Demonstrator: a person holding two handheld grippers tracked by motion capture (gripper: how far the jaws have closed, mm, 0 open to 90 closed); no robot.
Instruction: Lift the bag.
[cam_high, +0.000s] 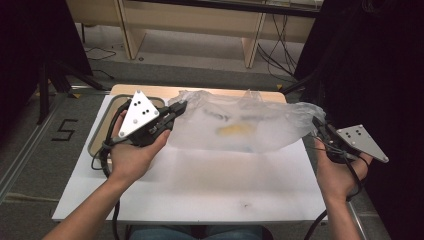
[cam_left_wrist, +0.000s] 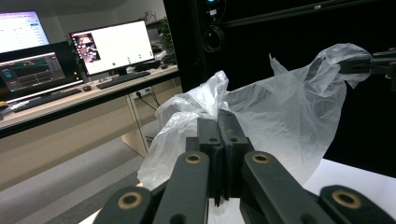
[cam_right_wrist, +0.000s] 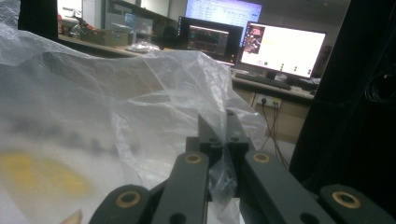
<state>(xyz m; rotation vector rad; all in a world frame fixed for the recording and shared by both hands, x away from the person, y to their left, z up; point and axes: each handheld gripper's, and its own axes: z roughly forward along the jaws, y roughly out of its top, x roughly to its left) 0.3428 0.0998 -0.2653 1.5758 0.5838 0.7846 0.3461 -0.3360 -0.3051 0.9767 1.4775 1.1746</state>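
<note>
Both hands are up over the white surface, and a clear plastic bag is stretched between them — one end in each gripper. On the person's left, the left gripper has its fingers pressed together on a bunched corner of the bag; in the left gripper view the film spills up and out to both sides of the closed tips. Over at the right edge of the surface, the right gripper is clamped the same way — its fingers squeeze a fold of plastic that runs down between them. The bag hangs spread above the far half of the surface, and something yellow shows blurred through the film near its middle. Under the left hand, a tray with a dark rim sits at the surface's far left corner. Lit monitors stand on a desk in the background.
</note>
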